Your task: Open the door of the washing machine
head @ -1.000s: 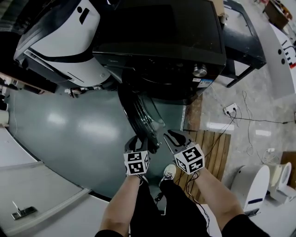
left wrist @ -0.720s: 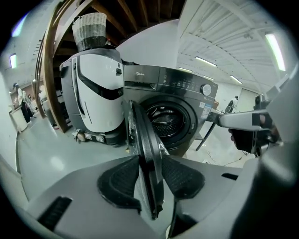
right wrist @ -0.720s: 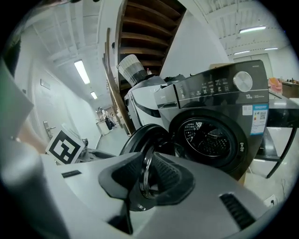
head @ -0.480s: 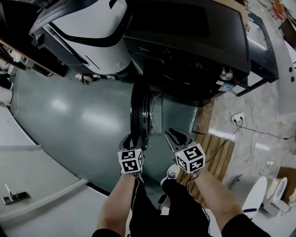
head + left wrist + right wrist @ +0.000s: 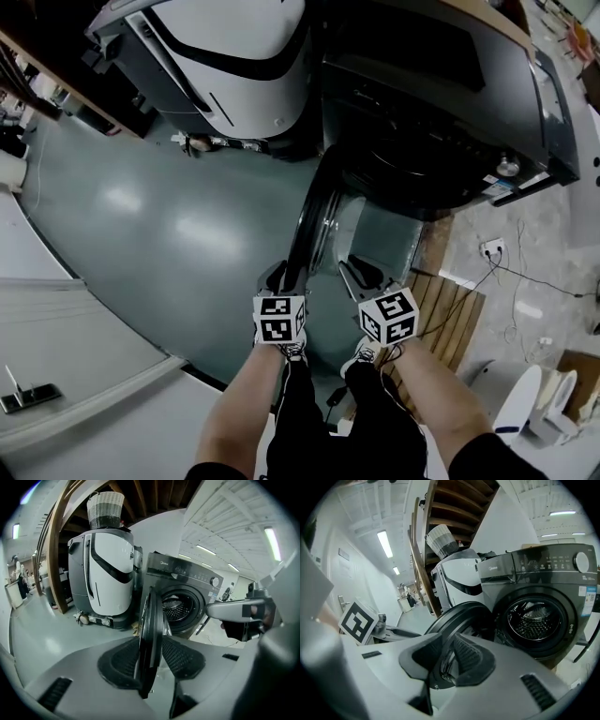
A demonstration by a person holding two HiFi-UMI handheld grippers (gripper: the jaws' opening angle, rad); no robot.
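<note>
At the front of the washing machine (image 5: 441,103), the door (image 5: 314,220) is standing further out from the cabinet than a second ago, now edge-on toward the operator; the left gripper (image 5: 281,277) is clamping the door's rim between both pads and drawing it outward; the right gripper (image 5: 362,272) is hovering just beside the door, jaws partly apart and holding nothing; the drum (image 5: 534,620) is lying exposed, so the opening is judged nearly complete.
</note>
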